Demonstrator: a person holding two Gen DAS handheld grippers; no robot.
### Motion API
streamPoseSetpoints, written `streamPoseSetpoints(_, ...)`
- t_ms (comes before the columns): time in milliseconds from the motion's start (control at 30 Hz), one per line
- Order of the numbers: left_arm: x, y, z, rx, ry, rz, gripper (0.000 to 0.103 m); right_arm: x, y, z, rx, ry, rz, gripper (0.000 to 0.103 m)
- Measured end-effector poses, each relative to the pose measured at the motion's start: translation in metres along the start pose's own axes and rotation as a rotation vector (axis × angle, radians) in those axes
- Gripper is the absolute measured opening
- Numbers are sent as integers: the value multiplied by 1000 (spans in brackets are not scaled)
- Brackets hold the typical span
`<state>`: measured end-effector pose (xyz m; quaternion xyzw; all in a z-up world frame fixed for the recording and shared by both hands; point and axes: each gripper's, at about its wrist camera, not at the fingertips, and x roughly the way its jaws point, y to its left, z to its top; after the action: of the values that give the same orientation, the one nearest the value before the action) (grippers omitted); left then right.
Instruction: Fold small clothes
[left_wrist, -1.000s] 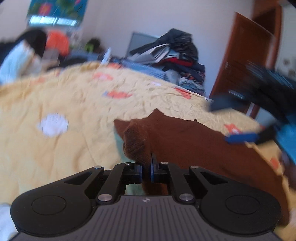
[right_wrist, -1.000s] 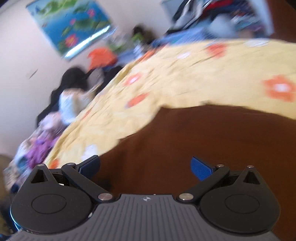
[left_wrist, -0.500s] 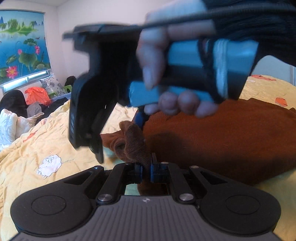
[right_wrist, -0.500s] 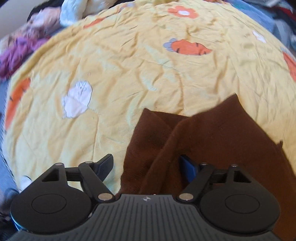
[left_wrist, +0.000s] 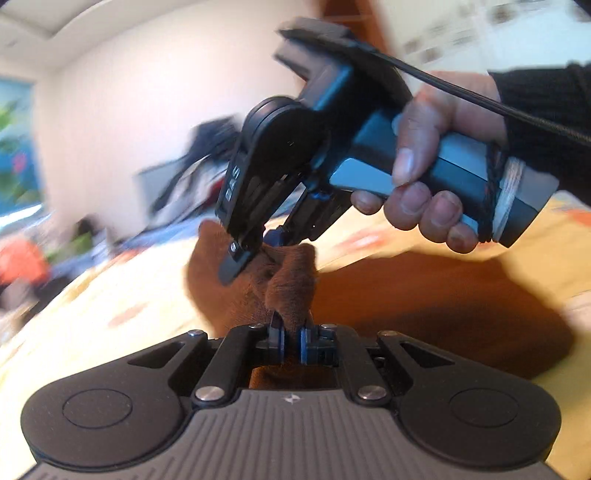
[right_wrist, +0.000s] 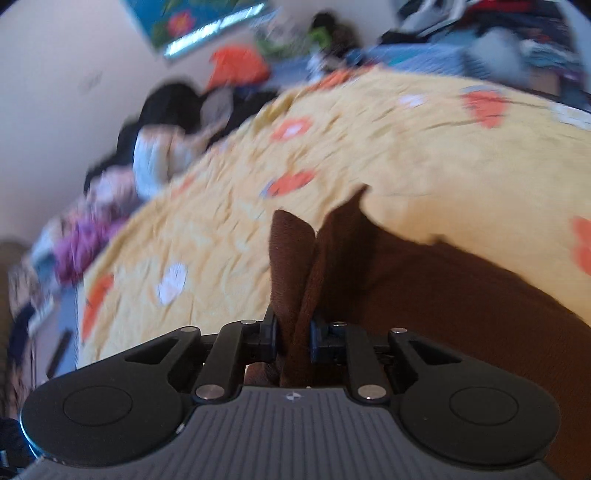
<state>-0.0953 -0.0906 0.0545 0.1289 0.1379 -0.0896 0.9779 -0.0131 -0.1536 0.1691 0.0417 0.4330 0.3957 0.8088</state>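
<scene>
A brown knit garment (left_wrist: 424, 295) lies on the yellow bedspread (left_wrist: 92, 314). My left gripper (left_wrist: 291, 338) is shut on a bunched corner of it, which stands up just above the pads. A person's hand (left_wrist: 424, 184) holds my right gripper (left_wrist: 255, 254) close in front, and its tips pinch the same lifted brown corner. In the right wrist view the right gripper (right_wrist: 293, 338) has its jaws closing, and a doubled fold of the garment (right_wrist: 443, 295) is pressed between the pads and rises upright from them.
The yellow bedspread (right_wrist: 424, 140) with orange prints stretches beyond the garment. Heaps of clothes (right_wrist: 498, 37) line its far edge, and more bundles (right_wrist: 159, 140) and purple cloth (right_wrist: 85, 236) lie along its left side. A picture (right_wrist: 192, 22) hangs on the wall.
The right gripper went from wide open over the garment to closed on a fold of it. The left gripper rolled while it kept its hold, and the pinched corner now stands higher.
</scene>
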Motion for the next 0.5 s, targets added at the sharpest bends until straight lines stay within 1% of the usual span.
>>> streamPoseSetpoints(67,0,-34,4,49,-22,-112,7,-53,-31,-27,78,-84,-15,22)
streamPoseSetpoints(100,1,-49,2,81,-21,-160,7,-75,-51,-44,129,-114,-40,22)
streamPoseSetpoints(133,4,-64,-1,116,-4,-210,7,-93,-70,-62,186,-134,-67,22)
streamPoseSetpoints(167,8,-80,-7,147,30,-253,7,-104,-92,-81,254,-139,-83,22)
streamPoseSetpoints(200,12,-91,-12,172,64,-278,7,-111,-112,-100,327,-134,-88,26)
streamPoseSetpoints(233,15,-101,-14,225,99,-280,7,-115,-130,-118,405,-127,-97,29)
streamPoseSetpoints(267,14,-103,-14,245,86,-267,7,-115,-144,-133,465,-126,-115,32)
streamPoseSetpoints(300,12,-102,-14,243,67,-265,7,-114,-154,-145,498,-147,-96,31)
streamPoseSetpoints(333,13,-102,-13,255,65,-261,7,-115,-160,-153,526,-186,-46,33)
streamPoseSetpoints(367,13,-103,-14,278,69,-253,7,-116,-165,-155,552,-213,-15,40)
streamPoseSetpoints(400,13,-104,-14,298,69,-244,7,-117,-165,-155,553,-238,0,43)
streamPoseSetpoints(433,13,-105,-15,311,71,-237,7,-114,-165,-152,538,-248,5,43)
streamPoseSetpoints(500,13,-117,-10,322,79,-224,7,-104,-168,-144,532,-226,7,43)
